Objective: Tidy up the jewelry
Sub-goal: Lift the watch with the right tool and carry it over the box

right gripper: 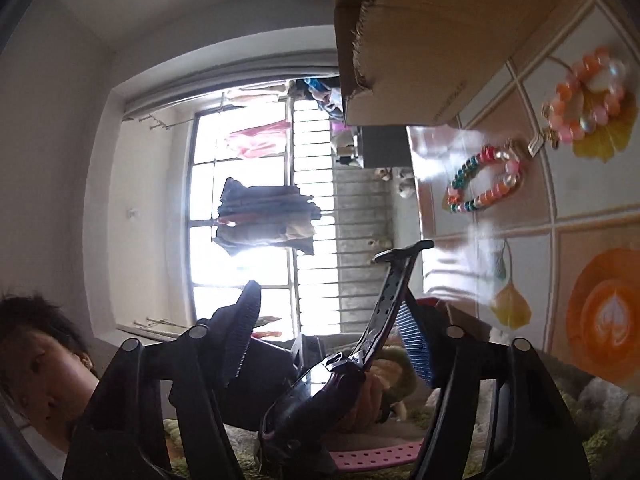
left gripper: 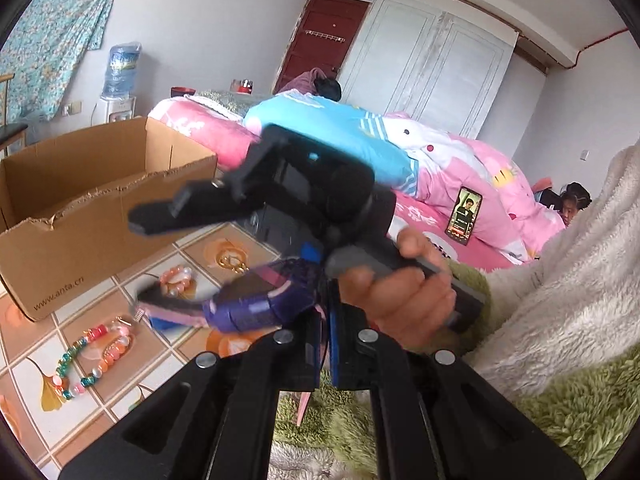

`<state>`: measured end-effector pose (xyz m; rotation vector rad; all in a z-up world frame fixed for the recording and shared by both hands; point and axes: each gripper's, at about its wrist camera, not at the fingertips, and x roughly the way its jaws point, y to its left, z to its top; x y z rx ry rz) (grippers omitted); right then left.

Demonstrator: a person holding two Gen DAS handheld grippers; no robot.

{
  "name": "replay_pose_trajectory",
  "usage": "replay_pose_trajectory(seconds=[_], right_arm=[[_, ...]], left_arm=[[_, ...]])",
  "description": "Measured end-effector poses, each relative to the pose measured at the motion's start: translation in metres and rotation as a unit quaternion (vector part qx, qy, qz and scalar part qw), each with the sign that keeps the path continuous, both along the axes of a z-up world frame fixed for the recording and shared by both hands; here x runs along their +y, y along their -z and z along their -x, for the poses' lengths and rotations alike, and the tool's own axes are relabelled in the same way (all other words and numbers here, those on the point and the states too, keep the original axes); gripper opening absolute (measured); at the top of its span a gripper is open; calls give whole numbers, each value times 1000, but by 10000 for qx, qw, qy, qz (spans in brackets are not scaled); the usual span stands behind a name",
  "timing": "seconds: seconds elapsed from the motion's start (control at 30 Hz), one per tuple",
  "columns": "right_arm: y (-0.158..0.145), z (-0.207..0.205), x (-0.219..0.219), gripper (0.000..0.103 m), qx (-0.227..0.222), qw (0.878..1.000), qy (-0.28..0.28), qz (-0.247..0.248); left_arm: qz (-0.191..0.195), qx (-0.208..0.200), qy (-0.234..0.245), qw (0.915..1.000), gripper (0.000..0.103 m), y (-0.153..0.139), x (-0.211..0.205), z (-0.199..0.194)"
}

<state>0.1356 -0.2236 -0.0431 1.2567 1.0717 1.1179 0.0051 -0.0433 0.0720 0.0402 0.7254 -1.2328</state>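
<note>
- Purple plastic wristwatch with a pink strap lining hung above the tiled mat, long axis running left to right in the left wrist view, free strap end pointing left toward the brown cardboard box.
- Pinched by the near strap end in the left gripper, jaws fully closed on it.
- Flanked by the right gripper, jaws partly spread on either side of the strap; contact with the pads could not be told.
- Seen in the right wrist view with the dark strap slanting up past the blue ribbed pad.
- Lay beyond on the mat: multicoloured bead bracelet, orange-and-pearl bead bracelet, gold earrings.
</note>
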Motion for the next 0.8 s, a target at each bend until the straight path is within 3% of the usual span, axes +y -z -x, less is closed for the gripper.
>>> replay_pose_trajectory(seconds=[0.07,0.1,0.17,0.23,0.33,0.4,0.5,0.67,0.8], right_arm=[[-6,-5,-2,35,-191,9993,248,180],[-12,-6,-4,30,-329,9984,374,269],[-24,-8,0,6,-600,9953,567,497],[-41,-5,3,2,-949,9902,694,760],[-78,0,10,1,-1698,9717,890,1380],[-104,3,15,1,-2217,9535,974,1796],[-145,3,35,1,-3030,9128,1139,2490],[-190,-15,60,1,-3720,8715,1235,2947],[-219,-35,74,1,-4022,8550,1213,3042]], left_arm=[[-32,-3,-14,10000,3,1,-1,0],[-45,-15,-30,10000,3,0,-2,0],[-58,-31,-65,10000,3,-1,-3,-1],[-52,-83,-100,9999,3,-3,-4,-1],[-61,-178,-219,9996,3,-8,-4,-5],[-29,-217,-309,9993,3,-12,-3,-10],[67,-224,-559,9982,3,-21,-1,-27],[556,-108,-959,9938,4,-39,6,-64],[969,41,-1132,9888,8,-54,15,-96]])
